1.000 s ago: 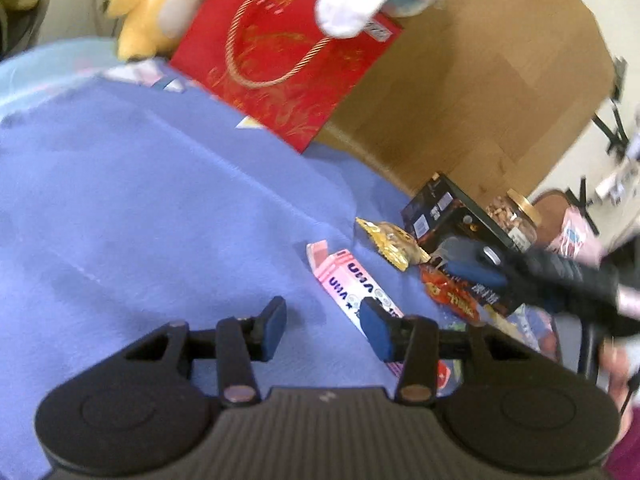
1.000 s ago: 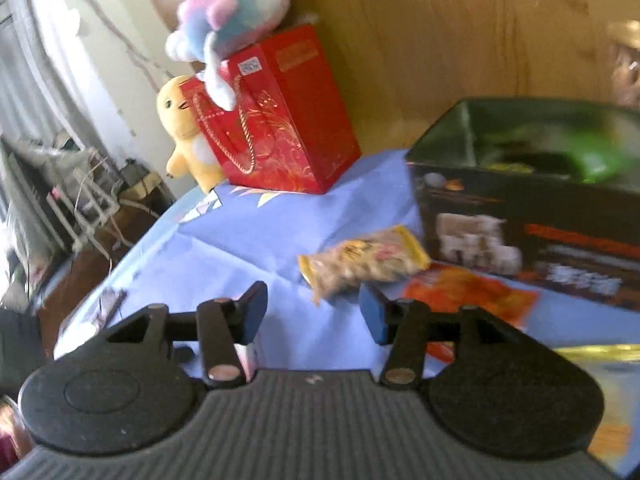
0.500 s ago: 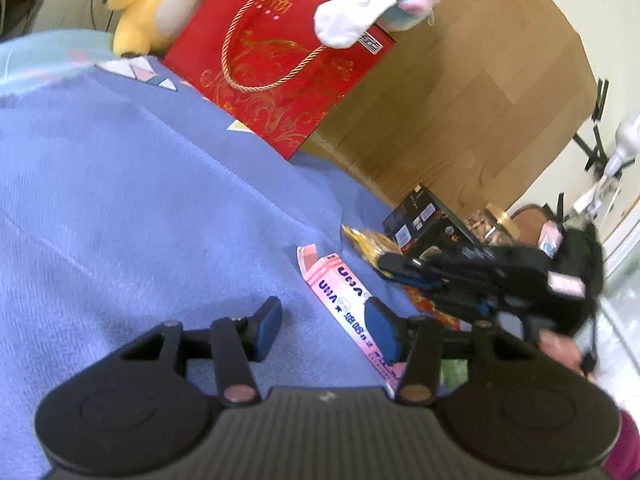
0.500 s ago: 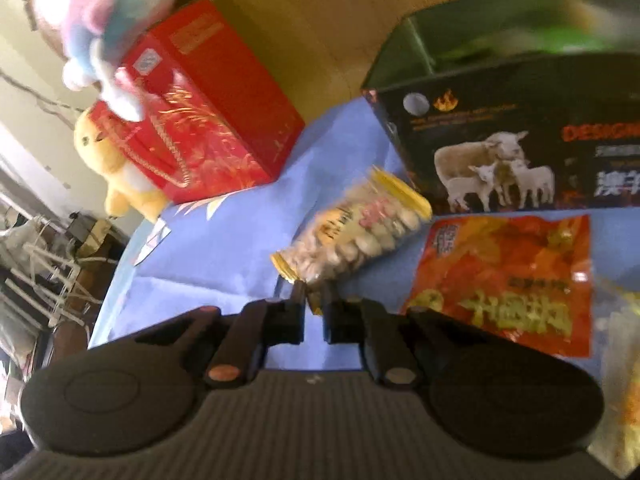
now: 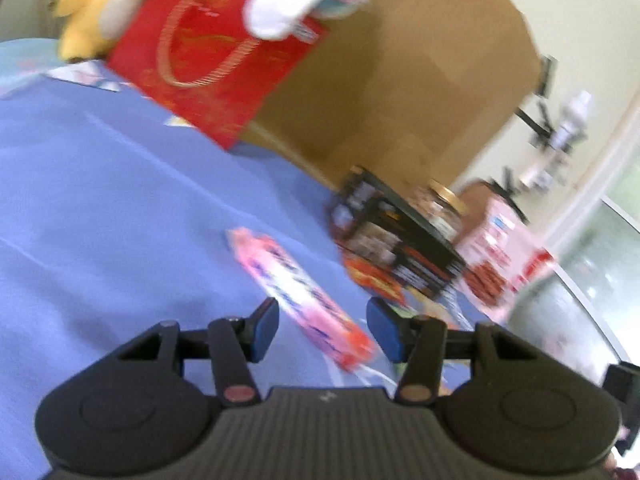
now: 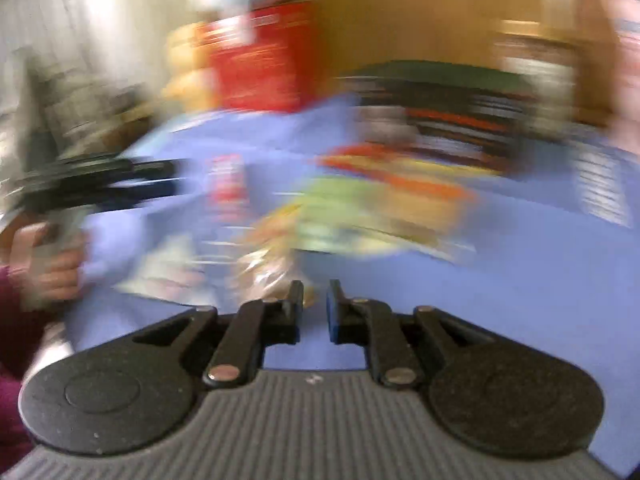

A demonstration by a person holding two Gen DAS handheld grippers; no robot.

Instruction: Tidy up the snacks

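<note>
The left gripper (image 5: 322,330) hangs over the blue cloth (image 5: 120,208), its jaws opening with the near end of the pink wafer pack (image 5: 296,292) lying between them, untouched, probably lined up for a pickup. Further right stands the dark box (image 5: 400,236) where snacks likely go. The right gripper (image 6: 315,308) is opening from a narrow gap; whether the blurred packet (image 6: 264,276) at its tips is pinched, I cannot tell.

A home, likely a bedroom or living room; a blue cloth (image 5: 120,200) covers a soft surface strewn with snack packs; a red gift bag (image 5: 216,64) and plush toys (image 5: 92,4) lean against a wooden board (image 5: 400,80); cream walls and a window stand beyond.
</note>
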